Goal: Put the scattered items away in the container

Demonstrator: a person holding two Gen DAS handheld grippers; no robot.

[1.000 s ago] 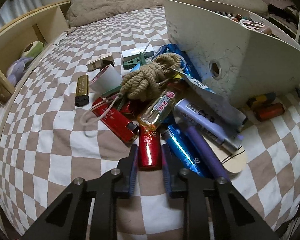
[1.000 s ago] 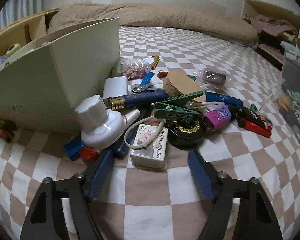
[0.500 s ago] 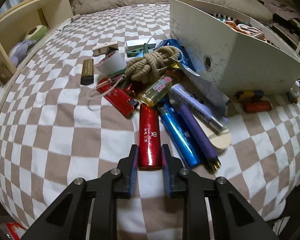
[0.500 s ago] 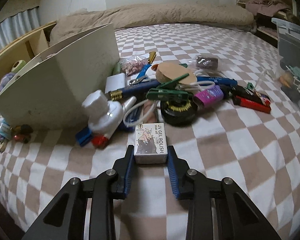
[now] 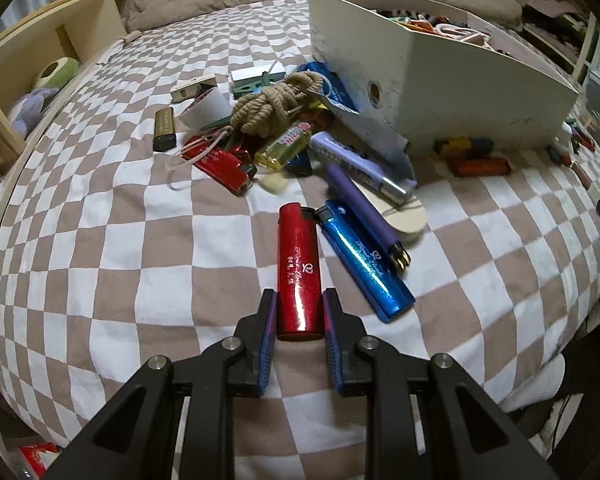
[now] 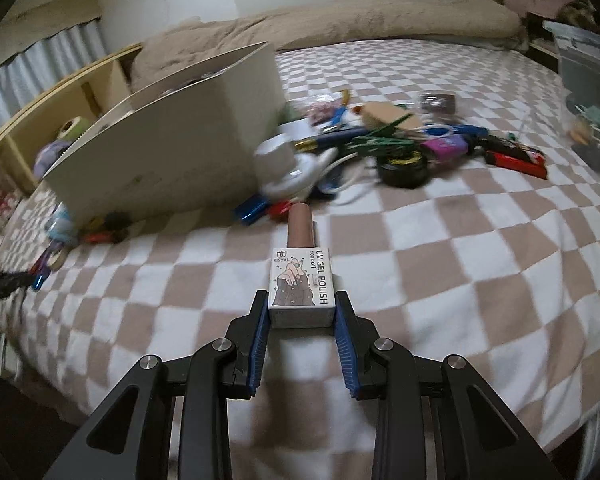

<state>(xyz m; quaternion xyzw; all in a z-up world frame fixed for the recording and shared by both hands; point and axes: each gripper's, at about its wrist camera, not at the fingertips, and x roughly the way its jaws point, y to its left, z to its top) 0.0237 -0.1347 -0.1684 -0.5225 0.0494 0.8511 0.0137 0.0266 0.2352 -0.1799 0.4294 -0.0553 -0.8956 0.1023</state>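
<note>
My left gripper (image 5: 300, 312) is shut on a glossy red lighter (image 5: 299, 270), which points away from me over the checked bedspread. A blue lighter (image 5: 364, 258) and a purple one (image 5: 360, 204) lie just to its right. The cream box container (image 5: 432, 76) stands at the back right, with several items inside. In the right wrist view my right gripper (image 6: 301, 308) is shut on a white UV gel polish bottle (image 6: 302, 286) with a tan cap, held clear of the pile. The same container (image 6: 172, 148) stands to its left.
A heap with a rope bundle (image 5: 276, 104), a red lighter (image 5: 220, 164), a yellow bottle (image 5: 286, 146) and a gold lighter (image 5: 164, 128) lies left of the box. A black tin (image 6: 404, 166), green clips (image 6: 384, 142) and a white bottle (image 6: 284, 164) lie right of it. Wooden shelves (image 5: 32, 80) run along the left.
My right gripper closed on the gel polish bottle and drew it back from the pile. My left gripper pulled the red lighter out of the heap towards me.
</note>
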